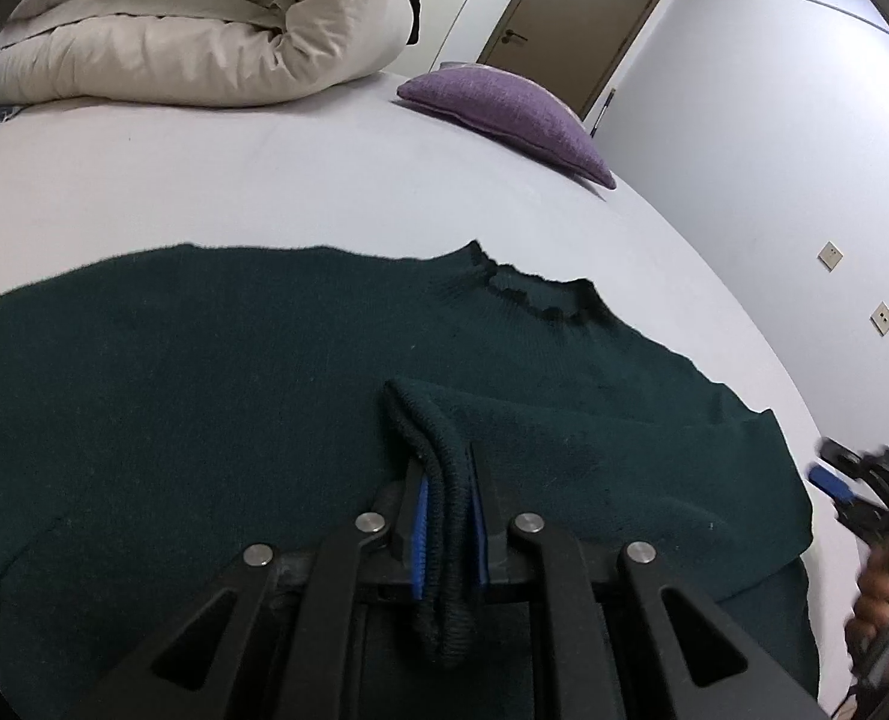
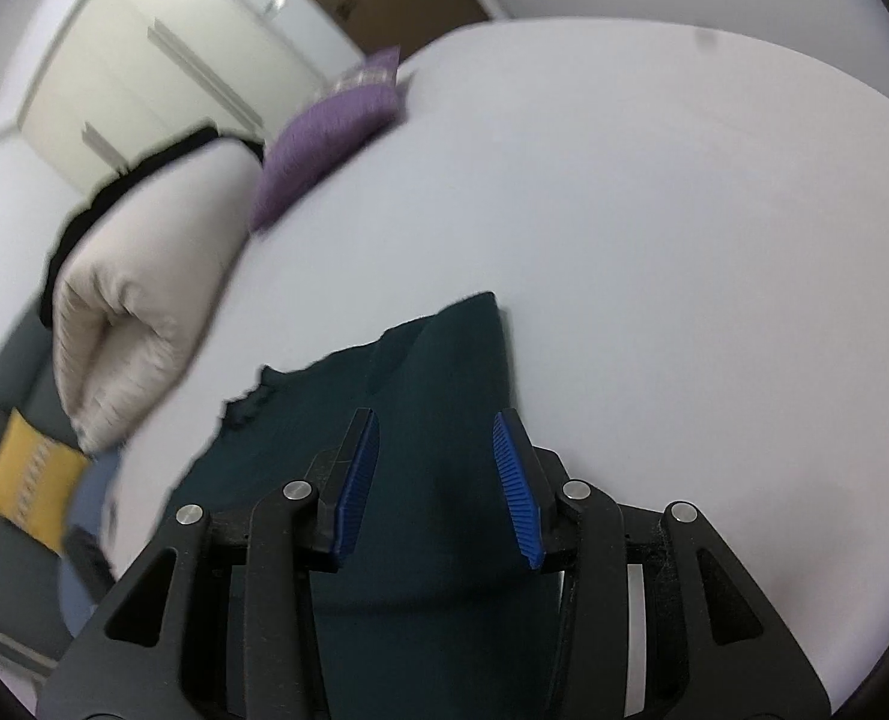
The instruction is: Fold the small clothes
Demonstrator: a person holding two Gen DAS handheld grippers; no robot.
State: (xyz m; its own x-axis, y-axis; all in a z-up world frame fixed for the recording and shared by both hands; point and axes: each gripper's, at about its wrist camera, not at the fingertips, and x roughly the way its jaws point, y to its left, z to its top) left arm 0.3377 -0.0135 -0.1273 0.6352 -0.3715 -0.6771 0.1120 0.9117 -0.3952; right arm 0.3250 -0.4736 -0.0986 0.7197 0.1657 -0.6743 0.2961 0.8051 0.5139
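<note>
A dark green knit sweater (image 1: 204, 396) lies spread flat on the white bed (image 1: 264, 180), collar (image 1: 540, 294) at the far side. My left gripper (image 1: 447, 480) is shut on the ribbed cuff of a sleeve (image 1: 432, 438), which is folded over the sweater's body. My right gripper (image 2: 435, 438) is open and empty, hovering above the sweater's right part (image 2: 438, 372); it also shows at the right edge of the left wrist view (image 1: 846, 480), held by a hand.
A rolled beige duvet (image 1: 192, 30) lies at the head of the bed, also in the right wrist view (image 2: 144, 276). A purple cushion (image 1: 504, 102) sits near the bed's far edge. A door (image 1: 570, 18), wardrobe (image 2: 162, 60) and yellow cushion (image 2: 30, 480) stand beyond.
</note>
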